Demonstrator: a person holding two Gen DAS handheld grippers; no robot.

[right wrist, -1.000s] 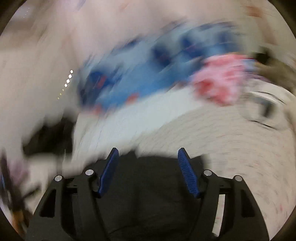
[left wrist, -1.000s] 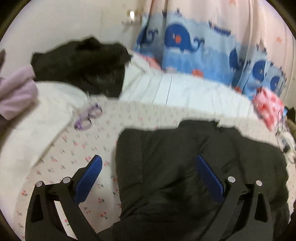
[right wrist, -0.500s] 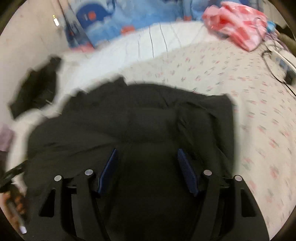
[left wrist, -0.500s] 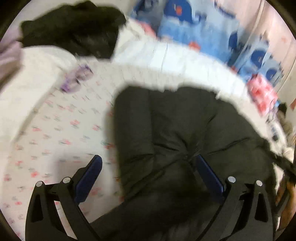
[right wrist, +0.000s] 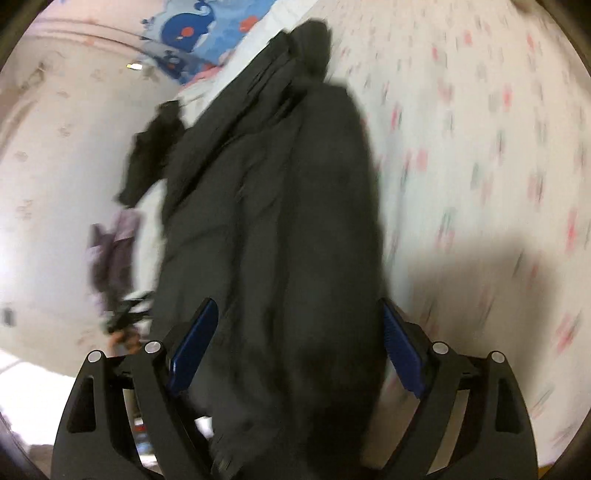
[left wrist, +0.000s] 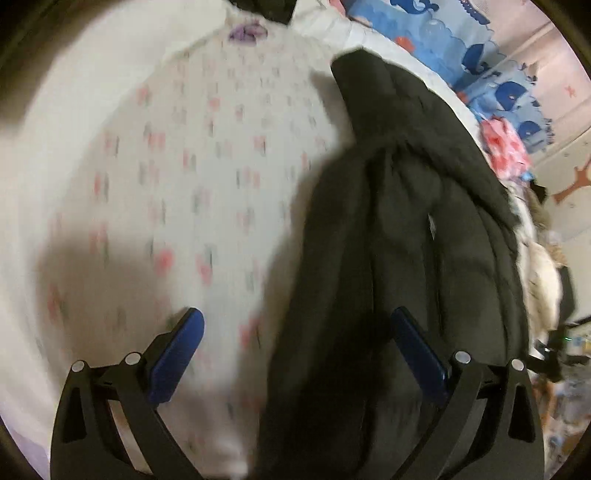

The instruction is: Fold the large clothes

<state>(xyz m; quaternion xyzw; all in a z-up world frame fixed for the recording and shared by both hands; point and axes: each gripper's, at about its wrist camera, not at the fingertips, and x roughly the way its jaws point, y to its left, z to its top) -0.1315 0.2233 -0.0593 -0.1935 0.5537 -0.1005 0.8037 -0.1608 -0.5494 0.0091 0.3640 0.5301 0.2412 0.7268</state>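
A large black puffy coat (left wrist: 406, 221) lies on a white bed sheet (left wrist: 166, 166) printed with small pink flowers. Pale fur trim (left wrist: 539, 284) runs along its right side. My left gripper (left wrist: 295, 332) stands open low over the coat's left edge, one finger over the sheet and the other over the fabric. In the right wrist view the same coat (right wrist: 277, 221) stretches away lengthwise. My right gripper (right wrist: 295, 328) is over it with its jaws opening. The coat's bulk fills the gap between the blue pads (right wrist: 400, 350), which do not visibly pinch it.
A second black garment (right wrist: 151, 151) and a purple cloth (right wrist: 114, 240) lie left of the coat. A whale-print curtain (left wrist: 443, 40) hangs behind the bed. A pink-red cloth (left wrist: 506, 144) sits near it, and a small purple object (left wrist: 245, 31) is on the sheet.
Both views have swung down and round, so the coat now runs lengthwise. The left gripper shifted towards the coat's left edge. The right gripper's fingers stand wider apart than before.
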